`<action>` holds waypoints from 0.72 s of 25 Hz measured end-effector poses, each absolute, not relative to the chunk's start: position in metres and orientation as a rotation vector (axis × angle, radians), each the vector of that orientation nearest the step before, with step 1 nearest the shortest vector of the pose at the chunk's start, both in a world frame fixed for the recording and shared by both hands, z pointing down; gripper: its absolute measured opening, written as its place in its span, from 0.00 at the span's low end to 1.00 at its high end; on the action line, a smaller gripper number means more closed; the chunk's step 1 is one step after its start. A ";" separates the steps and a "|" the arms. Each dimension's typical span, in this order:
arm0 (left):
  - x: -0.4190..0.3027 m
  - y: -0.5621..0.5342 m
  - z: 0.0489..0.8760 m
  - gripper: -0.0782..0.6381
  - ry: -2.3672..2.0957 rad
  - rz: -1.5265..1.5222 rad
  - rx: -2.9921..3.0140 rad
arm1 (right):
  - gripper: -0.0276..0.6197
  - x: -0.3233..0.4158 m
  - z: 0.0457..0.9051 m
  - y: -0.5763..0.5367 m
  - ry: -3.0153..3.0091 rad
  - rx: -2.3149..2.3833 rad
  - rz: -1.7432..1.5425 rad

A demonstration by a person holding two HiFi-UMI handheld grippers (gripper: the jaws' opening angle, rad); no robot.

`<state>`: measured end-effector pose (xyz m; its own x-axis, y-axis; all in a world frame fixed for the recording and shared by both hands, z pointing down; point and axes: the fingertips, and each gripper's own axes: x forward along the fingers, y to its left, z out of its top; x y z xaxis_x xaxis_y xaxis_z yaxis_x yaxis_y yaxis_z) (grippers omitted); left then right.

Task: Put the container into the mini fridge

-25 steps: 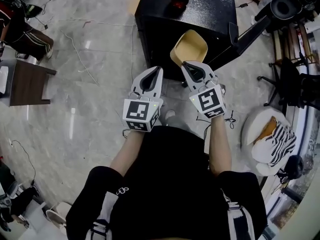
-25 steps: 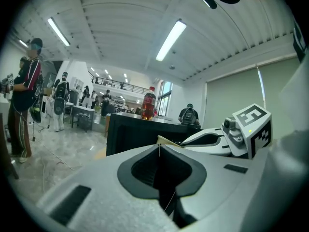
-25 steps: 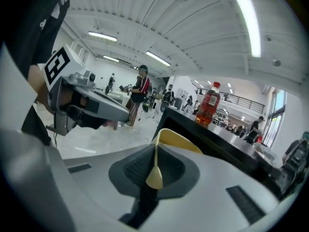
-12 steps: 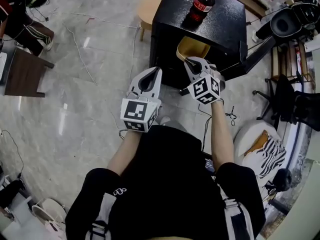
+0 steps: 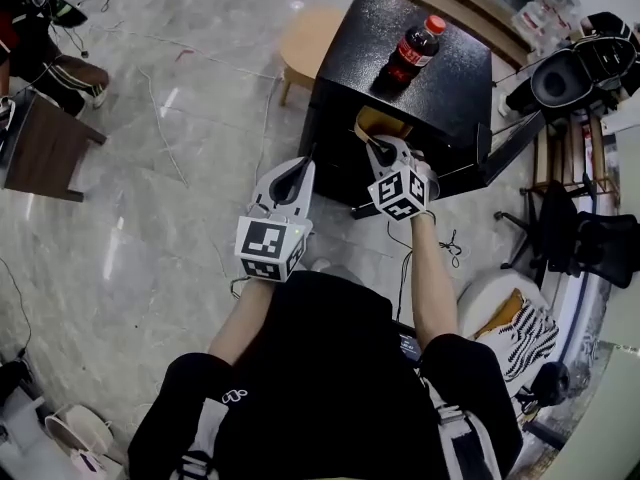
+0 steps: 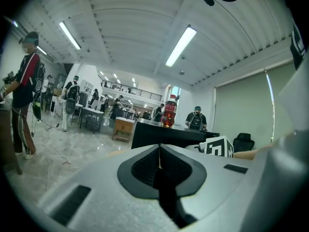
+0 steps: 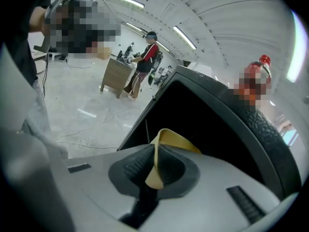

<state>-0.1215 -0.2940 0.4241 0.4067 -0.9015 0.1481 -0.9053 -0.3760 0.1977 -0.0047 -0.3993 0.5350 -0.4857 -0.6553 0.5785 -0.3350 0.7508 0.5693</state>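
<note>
My right gripper (image 5: pixel 377 150) is shut on the rim of a tan container (image 5: pixel 375 123), which sits partly inside the dark opening of the black mini fridge (image 5: pixel 400 73). In the right gripper view the container's yellow rim (image 7: pixel 155 168) is pinched between the jaws of the right gripper (image 7: pixel 154 170), with the fridge's open cavity (image 7: pixel 203 124) straight ahead. The fridge door (image 5: pixel 497 148) hangs open to the right. My left gripper (image 5: pixel 290 174) hangs shut and empty, left of the fridge front. In the left gripper view the left gripper (image 6: pixel 159 162) has its jaws closed together.
A red-capped cola bottle (image 5: pixel 412 48) stands on the fridge top. A round wooden stool (image 5: pixel 305 40) is behind the fridge on the left. Cables trail over the marble floor (image 5: pixel 150 198). Office chairs (image 5: pixel 580 238) and a white bag (image 5: pixel 520 323) crowd the right side. A dark wooden table (image 5: pixel 45 148) stands far left.
The right gripper has carried the container forward from in front of the fridge into its opening. The left gripper has kept its place; the view has shifted as the person stepped closer.
</note>
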 end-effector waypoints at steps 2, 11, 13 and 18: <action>-0.120 -0.296 0.425 0.12 -1.576 0.019 2.420 | 0.08 -0.003 0.536 -0.405 -2.108 0.783 -0.484; -0.104 -0.305 0.426 0.12 -1.496 -0.003 2.458 | 0.23 0.007 0.523 -0.398 -2.147 0.952 -0.424; -0.101 -0.308 0.425 0.12 -1.478 -0.014 2.467 | 0.22 0.008 0.506 -0.381 -2.210 1.009 -0.397; -0.095 -0.325 0.397 0.12 -1.438 -0.129 2.492 | 0.07 0.018 0.434 -0.351 -2.471 1.229 -0.241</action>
<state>-0.0945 -0.3254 0.3972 0.5061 -0.8609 0.0530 -0.8377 -0.4760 0.2677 0.0181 -0.3511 0.4340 -0.5513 -0.7963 0.2490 -0.7330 0.6049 0.3112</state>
